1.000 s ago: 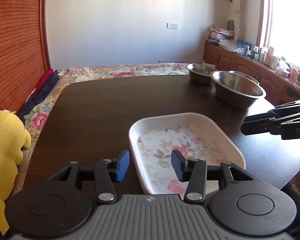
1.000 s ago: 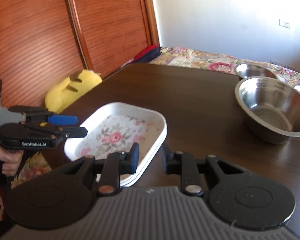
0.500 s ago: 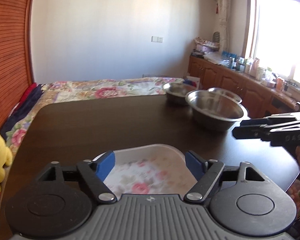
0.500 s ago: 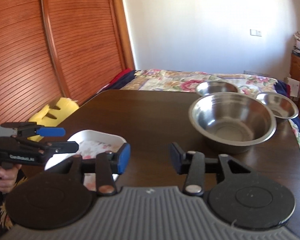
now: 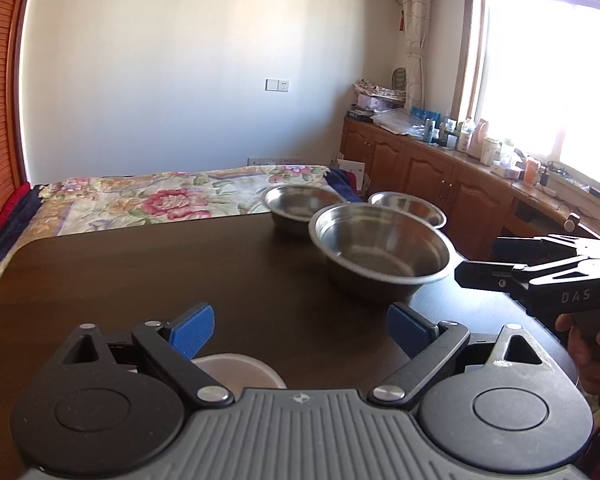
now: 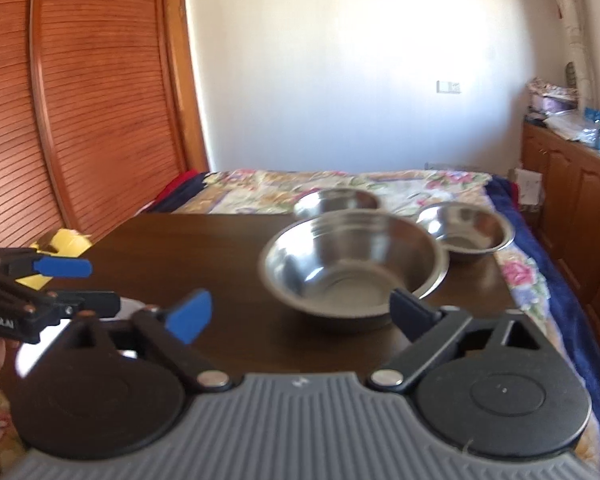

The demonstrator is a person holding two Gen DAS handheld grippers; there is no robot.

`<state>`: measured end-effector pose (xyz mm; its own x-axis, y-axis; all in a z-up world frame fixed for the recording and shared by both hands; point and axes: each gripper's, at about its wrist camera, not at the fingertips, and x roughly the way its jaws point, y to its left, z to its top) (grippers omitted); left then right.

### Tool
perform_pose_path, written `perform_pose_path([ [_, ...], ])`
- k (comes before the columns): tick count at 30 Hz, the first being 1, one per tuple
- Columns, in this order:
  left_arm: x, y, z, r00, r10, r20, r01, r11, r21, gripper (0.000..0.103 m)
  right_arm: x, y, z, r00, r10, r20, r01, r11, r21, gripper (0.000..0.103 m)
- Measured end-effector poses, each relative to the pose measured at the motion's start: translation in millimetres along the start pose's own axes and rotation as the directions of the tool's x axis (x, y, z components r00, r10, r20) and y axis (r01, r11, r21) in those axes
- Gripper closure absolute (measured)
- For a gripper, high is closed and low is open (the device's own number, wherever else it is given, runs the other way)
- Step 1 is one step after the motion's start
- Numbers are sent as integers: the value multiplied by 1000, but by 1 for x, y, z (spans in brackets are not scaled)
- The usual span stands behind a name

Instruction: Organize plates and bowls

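Note:
Three steel bowls stand on the dark table: a large bowl in front, a medium bowl behind it, a small bowl at the right. In the right wrist view they are the large, medium and small bowls. The white floral plate shows only as a rim below my left gripper, which is open and empty. My right gripper is open and empty, just short of the large bowl. It also shows in the left wrist view.
A bed with a floral cover lies beyond the table's far edge. Wooden cabinets with clutter line the right wall under a window. A slatted wooden door and a yellow plush toy are at the left.
Both grippers have opened wide and drawn back and up. The floral plate has slipped almost out of both views; the steel bowls now sit in the centre.

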<state>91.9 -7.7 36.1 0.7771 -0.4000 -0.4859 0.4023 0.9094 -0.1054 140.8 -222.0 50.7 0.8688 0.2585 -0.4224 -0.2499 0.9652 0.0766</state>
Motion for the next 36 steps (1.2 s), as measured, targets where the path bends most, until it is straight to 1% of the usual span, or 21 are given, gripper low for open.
perform_pose_path([
  [3,10,-4,8,1000,4,0,-4,1000,9,9,5,-14,3,1000,-15,11,15,1000,-15,4],
  [6,21,-10,16,1000,10,-3,-10,1000,13,9,11,-27,7,1000,-8,15,8,1000,-23,0],
  [10,34,-15,23,1000,11,-15,-11,1000,9,9,19,-40,11,999,-29,28,30,999,-38,0],
  [13,44,-21,26,999,25,-24,-25,999,24,9,29,-51,13,999,-41,18,42,998,-40,0],
  [17,59,-28,29,999,18,-44,-17,1000,19,9,40,-66,14,1000,-11,12,11,1000,-27,0],
  [19,66,-30,30,998,20,-51,-19,1000,17,11,45,-73,13,1000,0,7,1,1000,-22,0],
  [21,72,-33,31,998,21,-57,-19,1000,22,17,50,-79,13,1000,13,1,-13,1000,-15,0],
  [24,81,-34,33,997,23,-72,-22,1000,11,21,57,-86,12,999,41,-17,-41,999,-1,1],
  [25,84,-34,34,997,21,-74,-21,1000,8,23,59,-87,11,998,51,-23,-51,999,3,3],
  [26,86,-35,35,997,21,-74,-20,1000,9,26,61,-88,11,998,59,-27,-59,998,6,12],
  [27,88,-37,36,997,23,-75,-22,1000,12,30,63,-90,11,997,64,-38,-63,998,10,16],
  [28,90,-37,37,997,25,-77,-24,1000,13,32,65,-92,12,997,68,-43,-68,998,13,21],
  [30,94,-37,38,996,22,-81,-21,1000,11,35,68,-95,12,995,85,-47,-84,996,21,24],
  [32,100,-38,39,996,16,-93,-15,1000,7,36,71,-97,12,994,95,-56,-94,995,26,32],
  [36,112,-35,40,993,15,-117,-16,1000,-4,42,78,-103,12,992,104,-69,-102,994,35,38],
])
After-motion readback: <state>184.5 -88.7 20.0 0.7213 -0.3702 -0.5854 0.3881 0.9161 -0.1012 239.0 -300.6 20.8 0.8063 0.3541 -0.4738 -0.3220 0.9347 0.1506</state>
